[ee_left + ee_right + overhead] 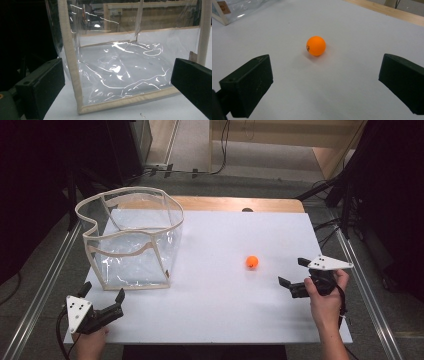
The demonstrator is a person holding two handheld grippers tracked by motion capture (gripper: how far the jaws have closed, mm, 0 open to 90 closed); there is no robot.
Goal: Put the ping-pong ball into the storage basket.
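Orange ball [252, 262] rests on the white table [215, 310], near my right gripper [293, 273] and apart from it; I read its jaws wide, empty. My left gripper [103, 296] faces the clear bag [132, 240], jaws wide, holding nothing

Bare table [215, 285] lies around the ball [252, 262]; the clear bag [132, 240] stands well left.
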